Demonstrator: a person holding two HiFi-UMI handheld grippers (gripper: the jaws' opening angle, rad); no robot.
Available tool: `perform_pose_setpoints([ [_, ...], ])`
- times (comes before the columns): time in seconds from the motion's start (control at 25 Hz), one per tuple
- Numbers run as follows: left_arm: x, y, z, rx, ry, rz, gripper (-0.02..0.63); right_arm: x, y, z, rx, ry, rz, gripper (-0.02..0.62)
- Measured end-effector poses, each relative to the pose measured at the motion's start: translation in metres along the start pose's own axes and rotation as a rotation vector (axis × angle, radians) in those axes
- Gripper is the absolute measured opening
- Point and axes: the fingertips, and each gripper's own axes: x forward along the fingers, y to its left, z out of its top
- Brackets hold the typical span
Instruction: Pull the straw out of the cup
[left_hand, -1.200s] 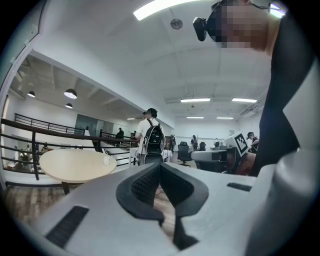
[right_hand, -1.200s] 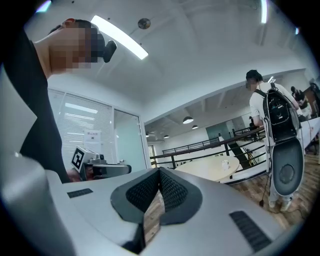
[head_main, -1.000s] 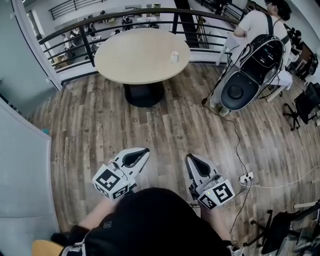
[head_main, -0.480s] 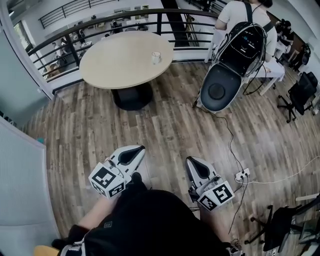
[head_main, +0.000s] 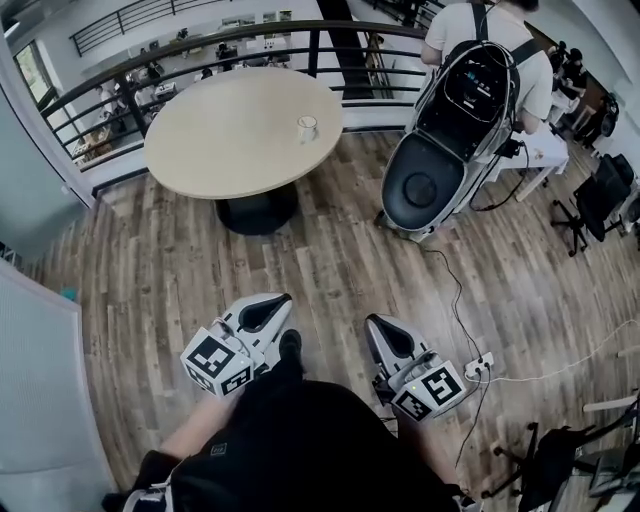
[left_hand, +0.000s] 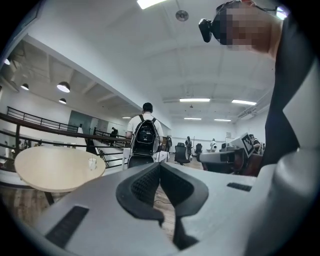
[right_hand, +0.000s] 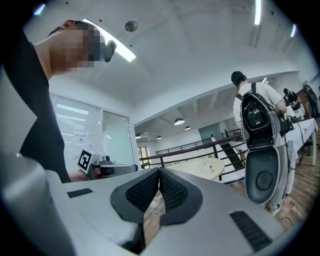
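Left gripper (head_main: 286, 298), grey-and-black w/ a marker cube at its rear, is held low in front of the operator, jaws closed tip to tip w/ nothing btwn them. Right gripper (head_main: 372, 320), same build, sits alongside it, a gap apart. Its jaws are likewise pressed together and hold nothing; only floor shows through the slot behind its pads. Both point fwd, roughly level, toward the far side of the room.

Btwn them is the toe of a black shoe (head_main: 290, 344); below, the operator's dark top (head_main: 300, 440). Underfoot is a brown wood-plank floor (head_main: 200, 270), w/ a white power strip (head_main: 481, 361) and its cable just right of the right gripper.

Well ahead of both grippers stands a round, pale wood-topped bench (head_main: 220, 140) on a black pedestal base (head_main: 257, 212). A small white cup (head_main: 307, 128) stands upright on it, nr the right-hand edge. The straw is too small to make out for sure.

Behind the bench runs a black metal railing (head_main: 200, 45). Right of the bench is a person in a white shirt (head_main: 480, 25), back turned, wearing a black backpack (head_main: 480, 90), w/ a large black-and-white oval pod (head_main: 425, 185) below it at floor level.
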Motion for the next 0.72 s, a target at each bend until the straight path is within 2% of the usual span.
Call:
perform_pose_setpoints([
  [0.48,0.054,0.152,0.041,0.009,-0.025,-0.020,0.009,0.161,-0.068,0.041,-0.040,0.017,0.023,0.023],
  [0.72,0.068,0.204,0.038,0.004,-0.015,-0.025,0.009,0.212,-0.087,0.042,-0.030,0.032,0.030,0.023],
])
